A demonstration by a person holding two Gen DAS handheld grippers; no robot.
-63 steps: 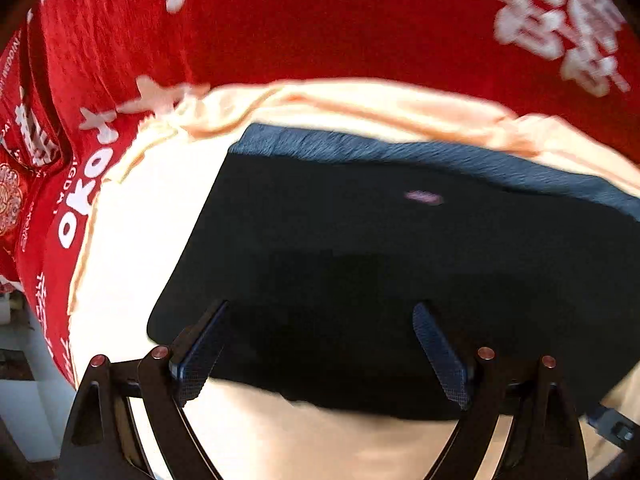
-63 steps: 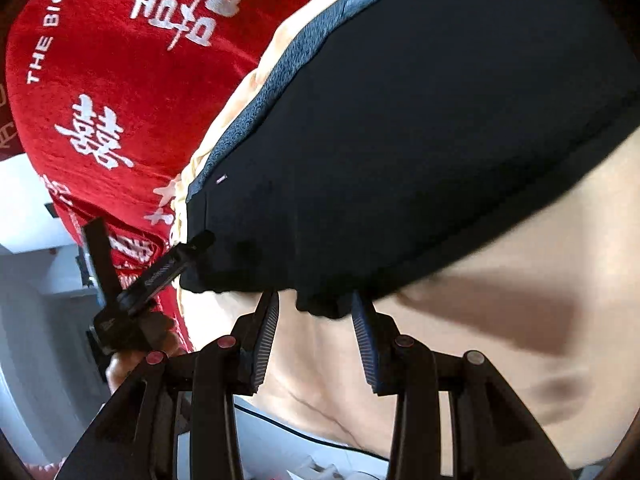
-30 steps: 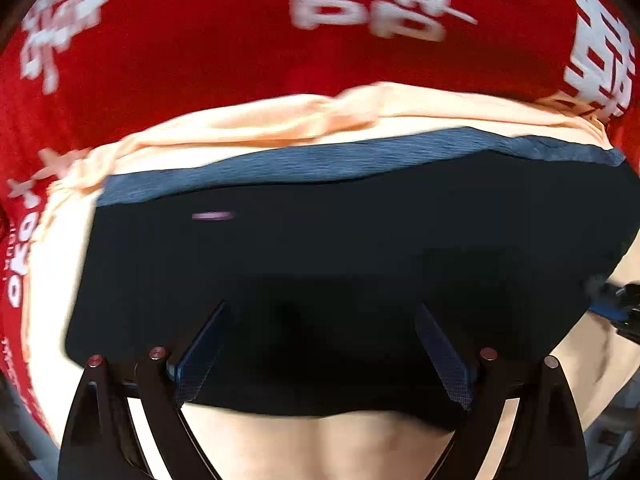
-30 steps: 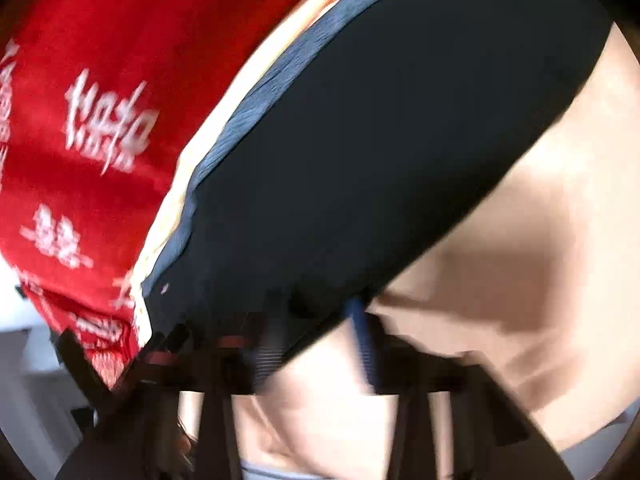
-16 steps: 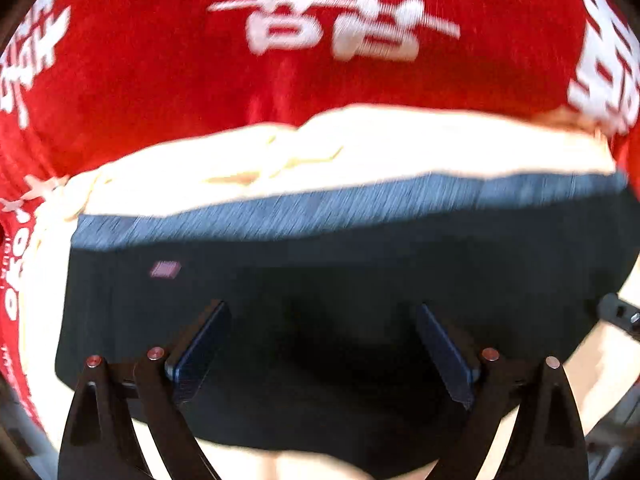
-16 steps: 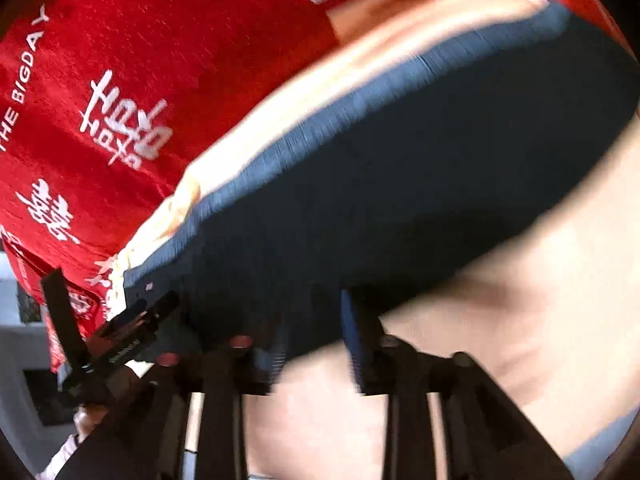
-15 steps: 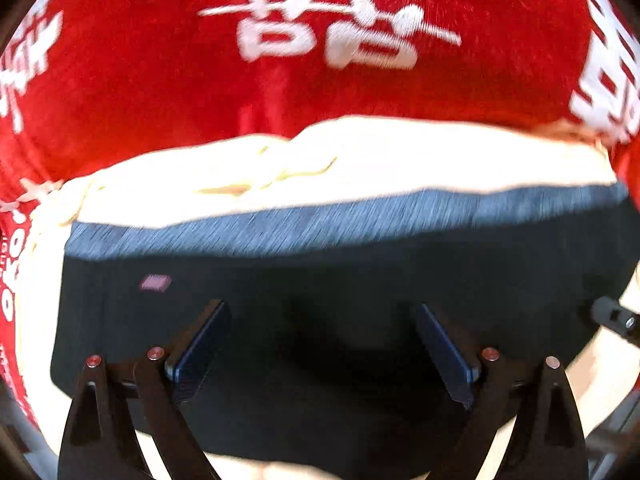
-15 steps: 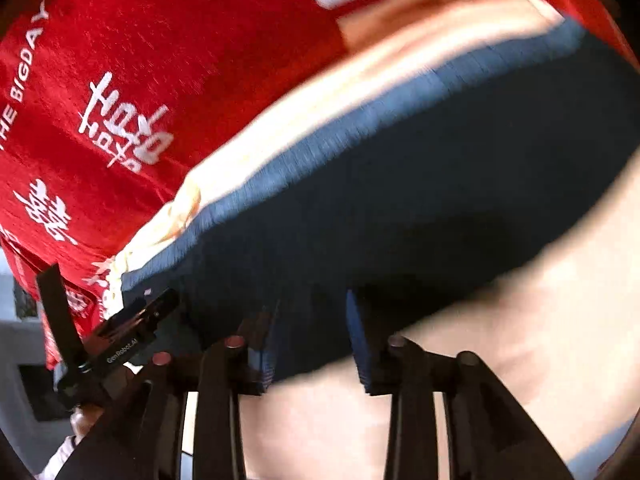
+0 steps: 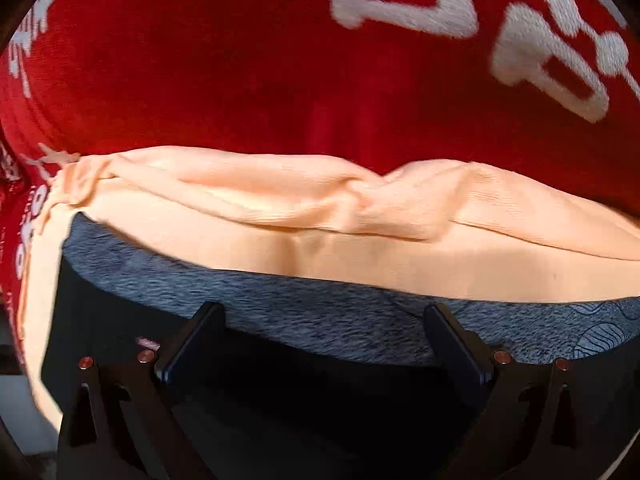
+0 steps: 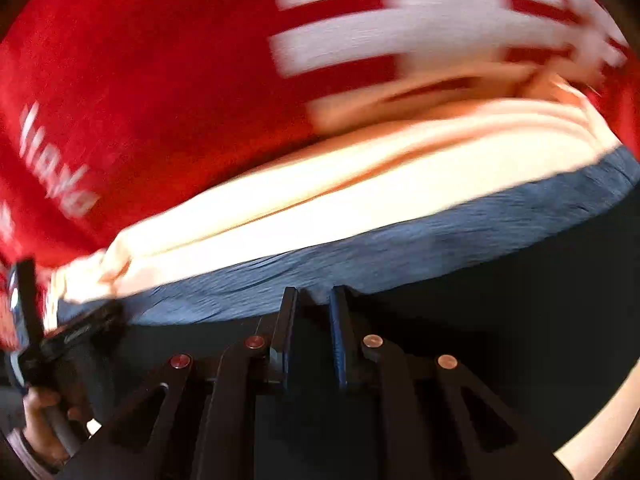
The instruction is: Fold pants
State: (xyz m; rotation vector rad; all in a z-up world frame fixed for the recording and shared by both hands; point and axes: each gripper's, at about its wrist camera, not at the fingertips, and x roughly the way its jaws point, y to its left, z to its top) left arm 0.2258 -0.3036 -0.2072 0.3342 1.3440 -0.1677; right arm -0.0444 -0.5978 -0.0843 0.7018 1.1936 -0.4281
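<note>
Both grippers have slid up toward the grey waistband [image 9: 304,312] since a second ago. Your left gripper [image 9: 320,340] is spread wide, opening, nothing pinched. Your right gripper [image 10: 312,320] is closing, a narrow gap over the band, no clear pinch. Pants [image 9: 320,408] lie flat on the peach sheet [image 9: 360,248], filling 6 o'clock. Soft, limp fabric; I'd grab the thicker band.
</note>
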